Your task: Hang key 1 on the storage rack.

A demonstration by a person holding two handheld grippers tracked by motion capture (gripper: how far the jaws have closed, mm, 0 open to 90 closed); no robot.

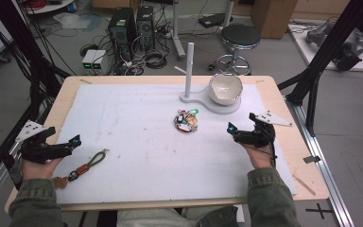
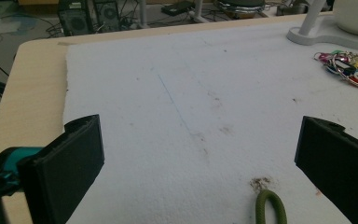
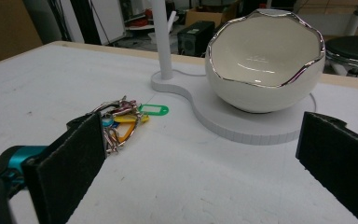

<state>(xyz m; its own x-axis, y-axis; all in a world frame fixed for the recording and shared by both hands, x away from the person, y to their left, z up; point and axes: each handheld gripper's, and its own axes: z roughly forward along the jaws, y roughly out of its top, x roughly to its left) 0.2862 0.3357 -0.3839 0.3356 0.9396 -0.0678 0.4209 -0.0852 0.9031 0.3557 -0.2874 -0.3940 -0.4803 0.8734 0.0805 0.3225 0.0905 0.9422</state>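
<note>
While both hands rest near the front corners of the worktop (image 1: 66, 101), each holds its tool with the jaws spread wide and nothing between them. The left hand-held gripper (image 1: 75, 141) sits low over the white foam sheet (image 1: 137, 127) that covers most of the wooden top, pointing toward the middle. Just beside it, a little nearer the person, lies an olive-green cord lanyard (image 1: 94, 159) with a brown leather tab and a metal clip at its near end; in the left gripper view the green loop (image 2: 271, 205) of the cord pokes up from the bottom edge between the two black jaws, touching neither.

The right hand-held gripper (image 1: 230, 128) hovers at the right side of the sheet, aimed left and slightly away. A bunch of keys (image 1: 186, 119) with coloured plastic tags lies on the foam near the centre, well apart from the lanyard and closer to the right tool. In the right gripper view the keys (image 3: 121, 121) sit just behind the left-hand jaw, a green tag sticking out toward the stand.

Beyond the keys stands a white stand (image 1: 189, 71) with an upright post and a flat base. A white egg-shaped bowl (image 1: 225, 88) with a jagged silver rim rests on the round end of that base, tilted toward the person.
</note>
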